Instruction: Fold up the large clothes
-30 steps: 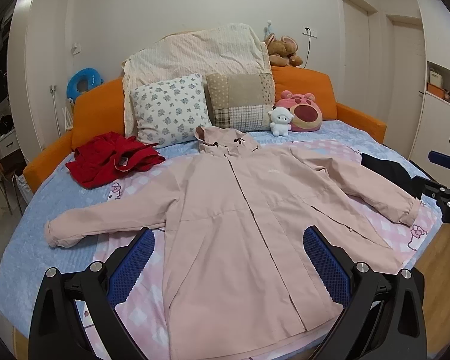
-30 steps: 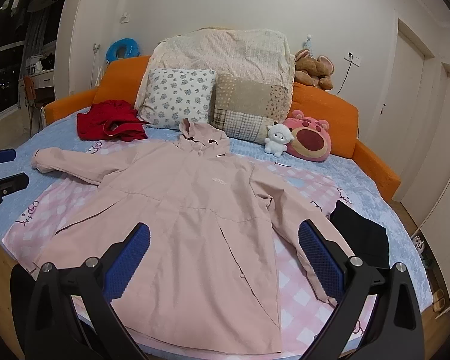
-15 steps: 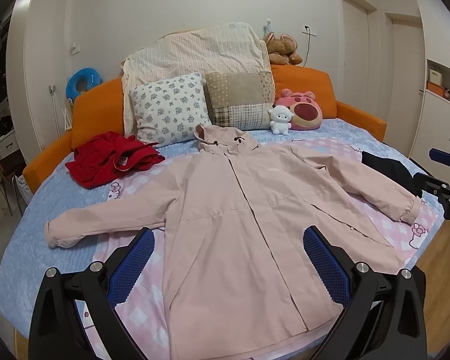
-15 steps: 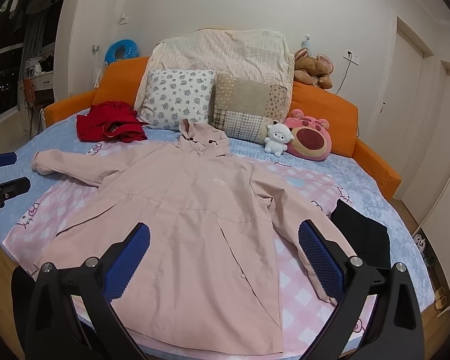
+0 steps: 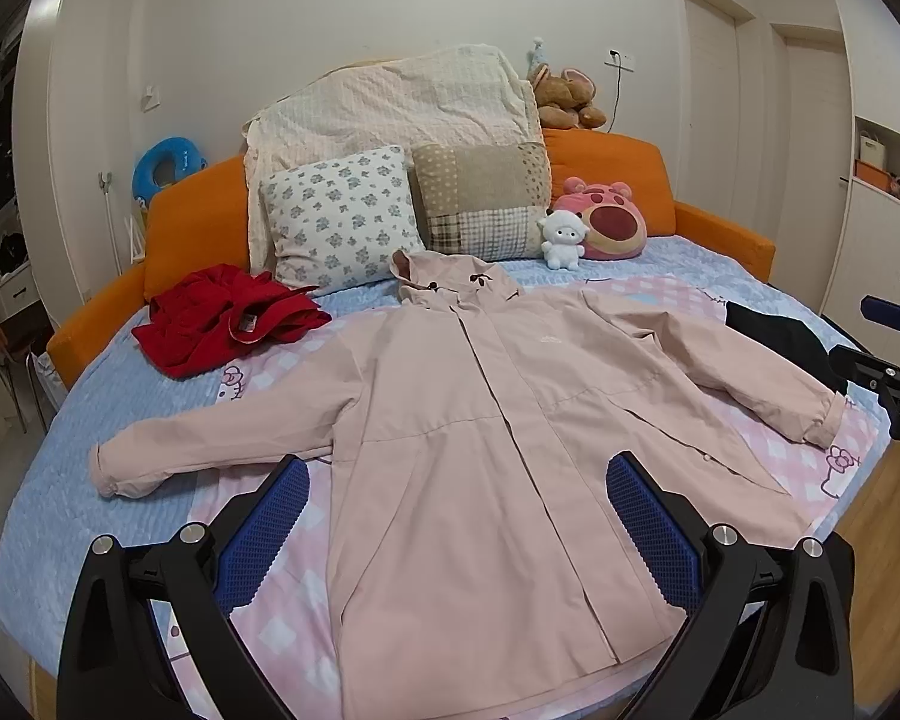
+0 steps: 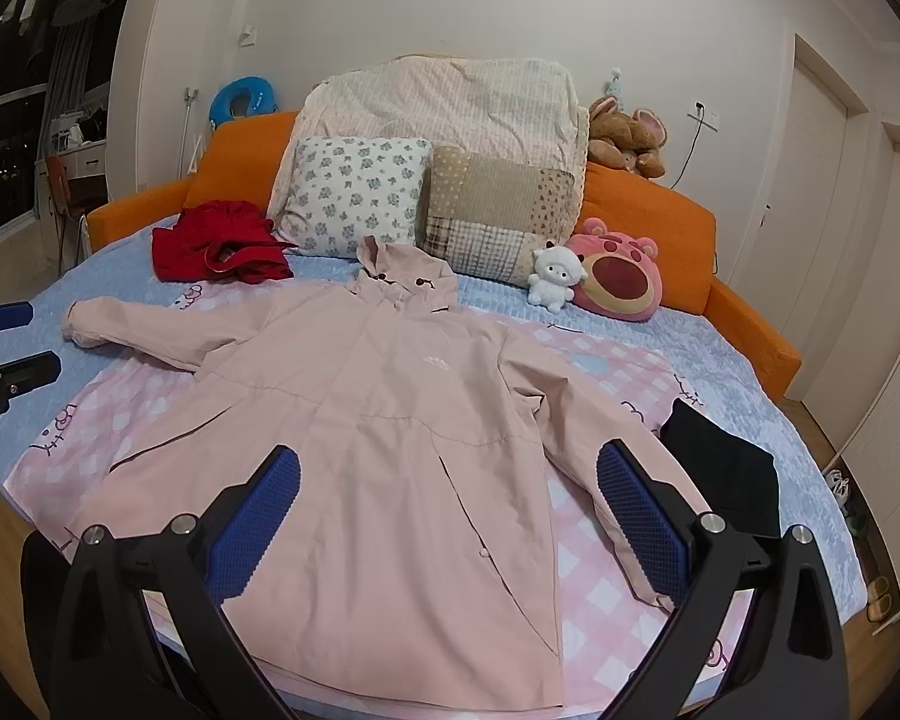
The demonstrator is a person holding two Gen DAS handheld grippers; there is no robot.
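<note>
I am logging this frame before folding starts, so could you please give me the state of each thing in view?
Pink jacket: spread flat, unfolded, sleeves out.
Red garment: crumpled.
Black garment: folded flat.
Left tool: open, empty.
Right tool: open, empty.

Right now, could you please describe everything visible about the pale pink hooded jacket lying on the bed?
The pale pink hooded jacket lies front up, closed and flat on the pink checked blanket, looking like thin woven shell fabric. Its hood points toward the pillows, both sleeves spread outward with gathered cuffs, and a small white logo marks the chest. Neither gripper touches it; one cuff lies beside a folded black garment.
</note>
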